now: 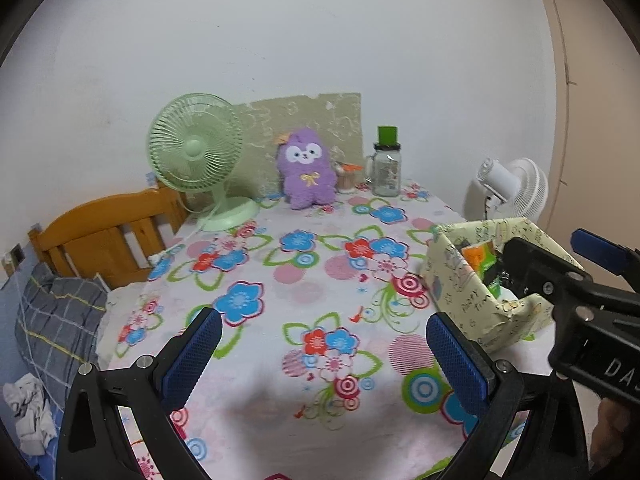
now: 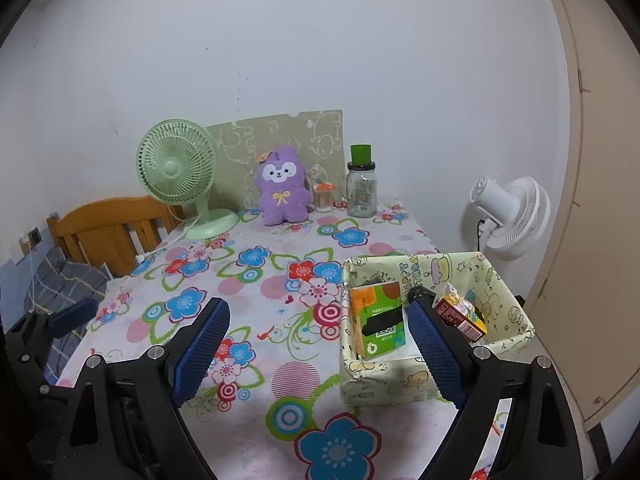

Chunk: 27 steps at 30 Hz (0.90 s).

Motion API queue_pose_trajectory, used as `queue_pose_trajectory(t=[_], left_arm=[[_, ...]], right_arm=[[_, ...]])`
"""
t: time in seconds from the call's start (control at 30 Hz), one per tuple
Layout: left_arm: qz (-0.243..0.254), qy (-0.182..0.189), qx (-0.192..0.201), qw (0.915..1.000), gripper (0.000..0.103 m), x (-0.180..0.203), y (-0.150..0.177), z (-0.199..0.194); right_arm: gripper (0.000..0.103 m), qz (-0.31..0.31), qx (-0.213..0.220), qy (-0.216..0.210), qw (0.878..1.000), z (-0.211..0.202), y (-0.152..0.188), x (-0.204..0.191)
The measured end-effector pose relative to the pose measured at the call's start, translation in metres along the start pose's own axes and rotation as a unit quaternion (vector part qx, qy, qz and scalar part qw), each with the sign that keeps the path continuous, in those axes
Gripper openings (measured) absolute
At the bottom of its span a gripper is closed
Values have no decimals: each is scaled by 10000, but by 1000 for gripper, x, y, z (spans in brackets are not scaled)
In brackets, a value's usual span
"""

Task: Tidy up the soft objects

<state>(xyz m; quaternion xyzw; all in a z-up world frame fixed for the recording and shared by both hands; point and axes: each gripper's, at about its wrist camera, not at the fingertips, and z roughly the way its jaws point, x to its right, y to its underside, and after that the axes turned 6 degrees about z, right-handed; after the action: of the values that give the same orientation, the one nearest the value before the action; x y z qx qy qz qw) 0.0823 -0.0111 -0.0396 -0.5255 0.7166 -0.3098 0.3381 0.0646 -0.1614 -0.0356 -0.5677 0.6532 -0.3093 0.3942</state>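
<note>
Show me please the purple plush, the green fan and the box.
purple plush point(image 2: 283, 192): right wrist view, on its belly.
green fan point(image 2: 172, 168): right wrist view, on the grille's hub.
box point(image 2: 380, 380): right wrist view, on its near wall.

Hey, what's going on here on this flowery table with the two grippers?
A person holds a gripper in each hand over the flowered tablecloth. The left gripper and right gripper are both open and empty. The purple plush toy sits untouched at the far edge, between the green fan and a glass jar. The paper-covered box near the right gripper already holds a green-and-orange pack and a small red carton.
</note>
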Motion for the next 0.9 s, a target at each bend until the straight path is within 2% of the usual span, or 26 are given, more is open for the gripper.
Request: queue_pose_trajectory(t=[0.47,0.9], left_arm=[[-465,-244,149,9985,103,-32,8,-27],[-463,-229,311,9982,103,-32,5,-41]], right_arm=[[96,-36,252,-41,9997,-21,4,-5],[98,-49,378,-81,9992,-31,3,-8]])
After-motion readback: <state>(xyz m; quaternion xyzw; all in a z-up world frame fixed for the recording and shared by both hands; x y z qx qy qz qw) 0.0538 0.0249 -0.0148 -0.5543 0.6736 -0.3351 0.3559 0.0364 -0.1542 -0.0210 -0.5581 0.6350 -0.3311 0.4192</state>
